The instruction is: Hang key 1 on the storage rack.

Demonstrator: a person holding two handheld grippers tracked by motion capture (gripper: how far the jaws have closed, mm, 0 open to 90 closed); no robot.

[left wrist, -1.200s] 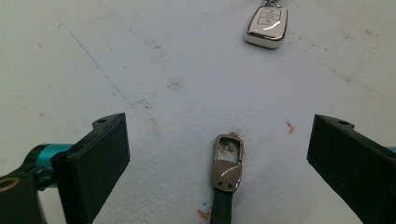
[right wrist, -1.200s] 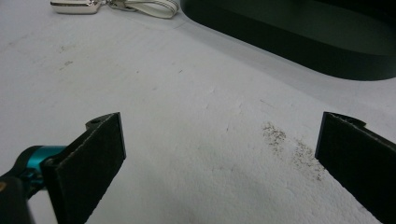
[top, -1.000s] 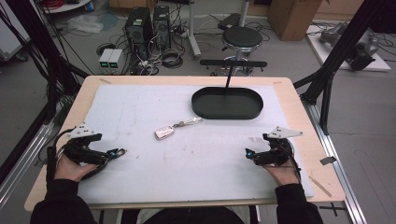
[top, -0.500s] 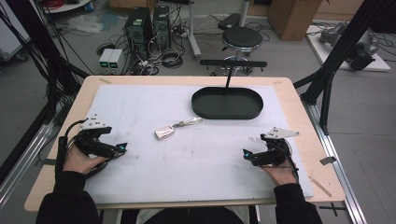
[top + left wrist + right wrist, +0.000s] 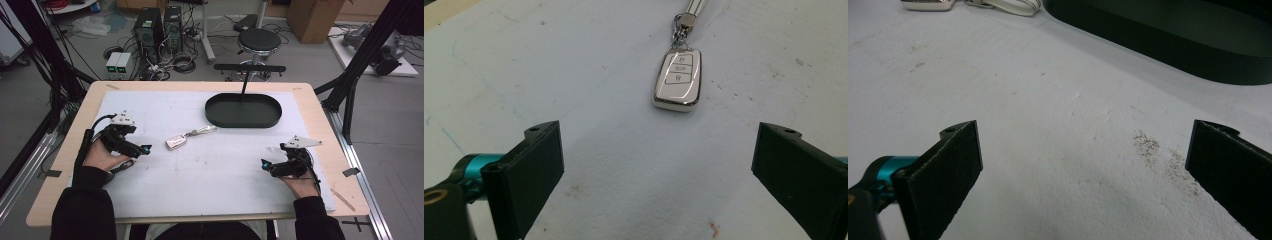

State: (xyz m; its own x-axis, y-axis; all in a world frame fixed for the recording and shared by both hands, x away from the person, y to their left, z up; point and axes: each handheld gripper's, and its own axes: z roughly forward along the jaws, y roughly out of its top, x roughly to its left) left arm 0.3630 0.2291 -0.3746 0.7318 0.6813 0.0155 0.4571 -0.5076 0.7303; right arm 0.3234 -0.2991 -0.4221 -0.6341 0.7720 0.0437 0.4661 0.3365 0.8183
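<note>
Jaws of the left gripper (image 5: 143,149) stood wide apart, holding nothing, with bare white mat (image 5: 624,170) between them. The car key (image 5: 677,80) lay flat on that mat just ahead of the left fingertips, buttons up, its ring and strap (image 5: 694,7) trailing away from the jaws; nothing touched it. The right gripper (image 5: 265,164) was likewise spread and empty, resting low over the mat well apart from the key, which showed far ahead of its left finger (image 5: 940,175) in the right gripper view. The black oval tray (image 5: 243,111) sat beyond the right fingers, ahead and toward the right one, its near wall (image 5: 1168,47) well clear of both tips.
</note>
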